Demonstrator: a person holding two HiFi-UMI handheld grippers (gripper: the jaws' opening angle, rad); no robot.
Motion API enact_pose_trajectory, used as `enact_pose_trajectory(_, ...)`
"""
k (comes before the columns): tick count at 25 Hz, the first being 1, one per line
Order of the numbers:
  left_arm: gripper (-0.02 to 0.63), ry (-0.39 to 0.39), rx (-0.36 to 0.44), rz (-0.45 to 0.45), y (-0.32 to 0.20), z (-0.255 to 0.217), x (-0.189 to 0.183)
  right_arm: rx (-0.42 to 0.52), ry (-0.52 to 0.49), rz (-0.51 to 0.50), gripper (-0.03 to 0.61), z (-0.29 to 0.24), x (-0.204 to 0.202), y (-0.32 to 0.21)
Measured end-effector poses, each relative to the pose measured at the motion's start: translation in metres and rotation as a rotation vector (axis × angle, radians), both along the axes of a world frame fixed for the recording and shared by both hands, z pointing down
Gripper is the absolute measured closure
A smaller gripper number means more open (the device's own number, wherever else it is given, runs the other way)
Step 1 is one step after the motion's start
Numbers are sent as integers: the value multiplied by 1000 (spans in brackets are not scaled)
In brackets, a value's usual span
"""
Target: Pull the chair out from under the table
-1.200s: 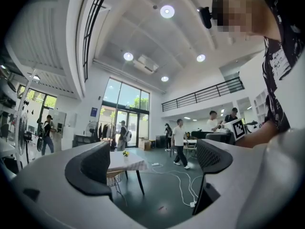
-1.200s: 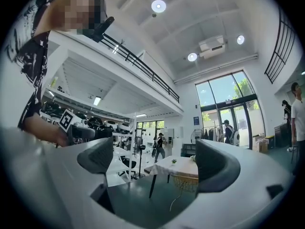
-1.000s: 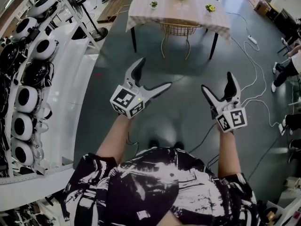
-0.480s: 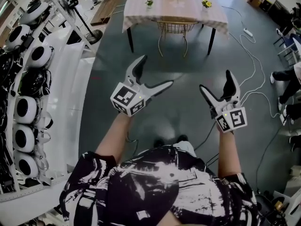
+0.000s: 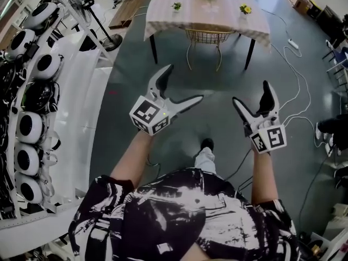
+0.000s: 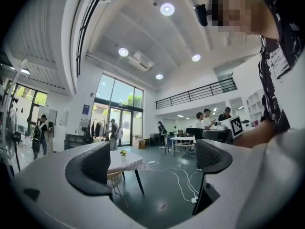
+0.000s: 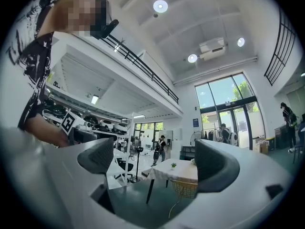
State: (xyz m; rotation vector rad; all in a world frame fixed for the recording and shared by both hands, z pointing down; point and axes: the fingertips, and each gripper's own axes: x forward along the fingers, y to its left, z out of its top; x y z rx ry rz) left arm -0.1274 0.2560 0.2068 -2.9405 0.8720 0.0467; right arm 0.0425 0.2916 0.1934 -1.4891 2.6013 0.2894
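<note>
Both held out fwd, left tongs (image 5: 184,82) & right tongs (image 5: 250,92) spread wide, empty, far from chair (image 5: 205,36).

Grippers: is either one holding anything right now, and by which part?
Nothing. The left gripper and right gripper both have jaws apart and empty; the chair sits far ahead under the table, untouched.

Chair (image 5: 207,36) seat seemingly hidden under table (image 5: 174,22).

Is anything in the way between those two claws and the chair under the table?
Nothing visible does. Bare floor lies between the left gripper, the right gripper and the chair tucked under the table. White cables lie off to the right, outside that path.
</note>
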Motion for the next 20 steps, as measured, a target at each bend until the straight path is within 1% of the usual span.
enact_pose_trajectory(5,80,-18,3,-28,-63,-1,32,-3,-11,-44,69,3,27,-72)
enact_pose_trajectory(10,80,-13,3,-41,-125,-7,80,-12,-4,-91,69,4,63,-136)
enact_pose_trajectory(13,80,-4,3,-50,-156,-10,103,-14,2,-115,69,2,80,-169)
enact_pose_trajectory(20,80,-8,-13,-55,-205,-9,131,-19,2,-124,71,0,108,-224)
